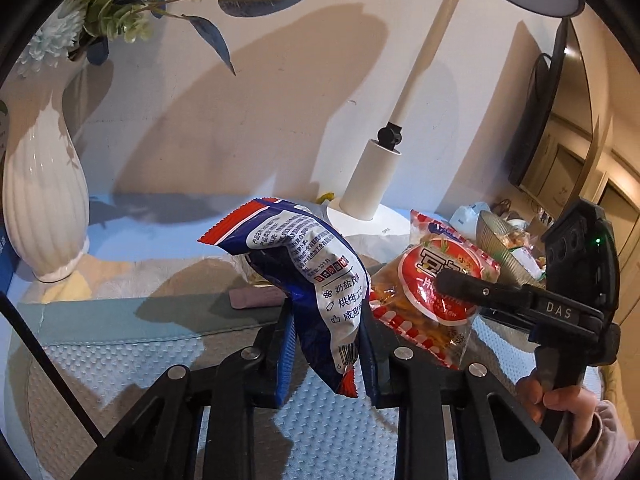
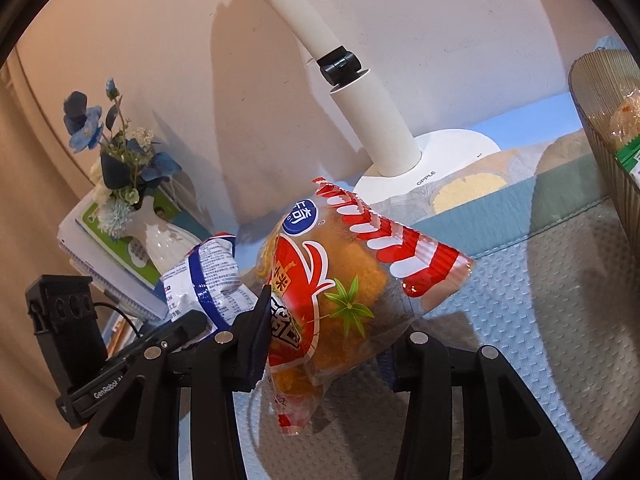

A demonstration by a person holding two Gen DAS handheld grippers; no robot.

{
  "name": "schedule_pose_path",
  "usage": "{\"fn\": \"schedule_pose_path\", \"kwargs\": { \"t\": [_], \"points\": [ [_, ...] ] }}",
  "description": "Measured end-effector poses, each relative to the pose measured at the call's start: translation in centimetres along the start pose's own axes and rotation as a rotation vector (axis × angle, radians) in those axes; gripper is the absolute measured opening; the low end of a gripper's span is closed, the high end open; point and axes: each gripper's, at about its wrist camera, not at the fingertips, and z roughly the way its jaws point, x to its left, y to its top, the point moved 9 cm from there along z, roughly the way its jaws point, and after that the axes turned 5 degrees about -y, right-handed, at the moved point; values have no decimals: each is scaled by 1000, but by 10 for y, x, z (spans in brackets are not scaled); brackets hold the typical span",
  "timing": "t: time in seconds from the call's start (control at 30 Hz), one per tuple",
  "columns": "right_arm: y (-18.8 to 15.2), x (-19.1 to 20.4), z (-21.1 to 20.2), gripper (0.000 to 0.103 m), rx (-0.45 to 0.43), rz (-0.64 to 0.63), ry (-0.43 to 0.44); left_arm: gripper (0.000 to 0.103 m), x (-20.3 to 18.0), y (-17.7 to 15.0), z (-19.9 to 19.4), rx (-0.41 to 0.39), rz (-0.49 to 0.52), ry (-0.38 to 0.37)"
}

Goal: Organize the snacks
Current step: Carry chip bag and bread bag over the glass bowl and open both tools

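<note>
The left tongs [image 1: 326, 344] pinch a blue bag [image 1: 308, 280]; the right tongs [image 2: 328, 344] grip a red bag [image 2: 344, 280]. Right of them, a ribbed bowl [image 2: 604, 136] holds snack packets.

Red snack bag [image 2: 340, 292] (between jaws)

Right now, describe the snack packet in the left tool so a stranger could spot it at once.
Start at the white desk lamp by the wall. Just before its base, the left tool grips a crumpled blue-and-white packet. Unlike the clear, red-striped packet beside it, it is opaque with printed text.
</note>
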Motion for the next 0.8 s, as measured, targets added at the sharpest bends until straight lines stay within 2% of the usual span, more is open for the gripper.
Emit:
{"fn": "schedule_pose_path", "kwargs": {
  "t": [0.3,0.4,0.5,0.57,0.67,0.8],
  "points": [
    [3,8,-12,42,-27,-11,34,26,-6,2,4,-8,-6,5],
    [9,9,-32,42,-60,15,63,26,-13,2,5,-6,7,74],
    [26,15,-68,42,-132,13,108,26,-37,8,-4,-19,-22,20],
    [40,14,-93,42,-169,10,114,26,-55,16,-6,-26,-7,11],
    [65,3,-129,42,-209,-3,95,26,-100,37,-7,-41,16,-66],
    [101,-29,-177,42,-269,14,63,26,-178,65,5,-44,81,-184]
  ]
}}
